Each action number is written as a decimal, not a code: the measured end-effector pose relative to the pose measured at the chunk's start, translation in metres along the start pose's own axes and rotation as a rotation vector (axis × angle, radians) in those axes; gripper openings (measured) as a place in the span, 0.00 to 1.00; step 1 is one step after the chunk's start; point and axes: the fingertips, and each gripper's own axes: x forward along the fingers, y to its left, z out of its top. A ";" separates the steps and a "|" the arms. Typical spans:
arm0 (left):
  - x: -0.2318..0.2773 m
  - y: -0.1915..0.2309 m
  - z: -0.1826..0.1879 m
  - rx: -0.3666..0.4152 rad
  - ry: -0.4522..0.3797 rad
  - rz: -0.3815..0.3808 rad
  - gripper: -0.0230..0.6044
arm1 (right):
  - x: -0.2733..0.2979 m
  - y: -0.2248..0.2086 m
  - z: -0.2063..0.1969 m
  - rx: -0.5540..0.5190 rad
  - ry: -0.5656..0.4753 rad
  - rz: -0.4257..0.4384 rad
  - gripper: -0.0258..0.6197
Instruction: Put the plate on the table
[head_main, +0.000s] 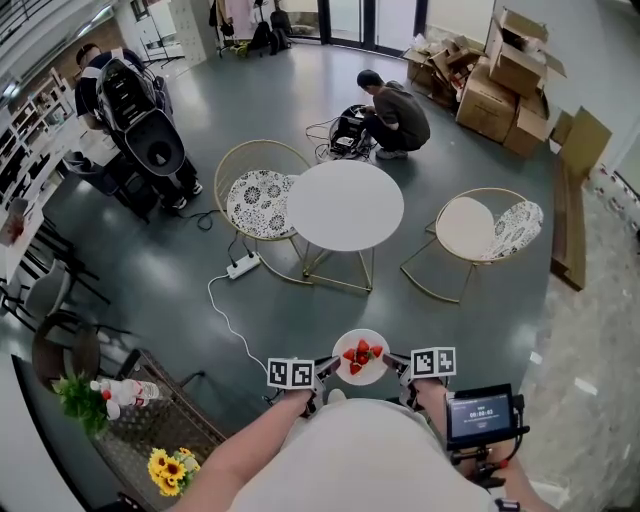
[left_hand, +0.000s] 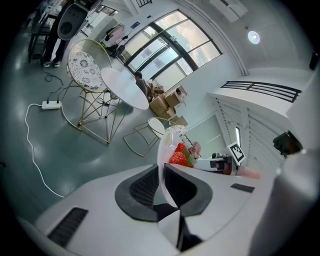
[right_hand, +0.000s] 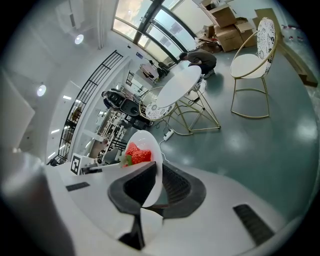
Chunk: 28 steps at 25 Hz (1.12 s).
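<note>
A small white plate (head_main: 360, 357) with red strawberries (head_main: 361, 355) on it hangs in the air in front of me, well short of the round white table (head_main: 345, 204). My left gripper (head_main: 322, 369) is shut on the plate's left rim (left_hand: 161, 160), my right gripper (head_main: 396, 364) on its right rim (right_hand: 156, 172). The strawberries (left_hand: 179, 155) (right_hand: 137, 153) show in both gripper views, just beyond the jaws. The table (left_hand: 125, 88) (right_hand: 179, 86) stands bare, with a gold wire frame under it.
Two gold wire chairs flank the table: one with a patterned cushion (head_main: 258, 203) at left, one (head_main: 480, 233) at right. A power strip (head_main: 243, 265) and white cable lie on the floor. A person (head_main: 395, 115) crouches beyond the table. Cardboard boxes (head_main: 500, 75) stand at far right, a cart with flowers (head_main: 150, 420) near left.
</note>
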 end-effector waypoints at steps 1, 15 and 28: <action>0.001 0.000 0.000 0.002 0.005 -0.002 0.08 | -0.001 -0.001 -0.001 0.004 -0.002 -0.002 0.09; 0.024 -0.010 -0.010 0.031 0.084 -0.049 0.08 | -0.020 -0.021 -0.012 0.069 -0.055 -0.051 0.09; 0.035 -0.021 -0.018 0.063 0.147 -0.085 0.08 | -0.035 -0.030 -0.024 0.116 -0.107 -0.084 0.09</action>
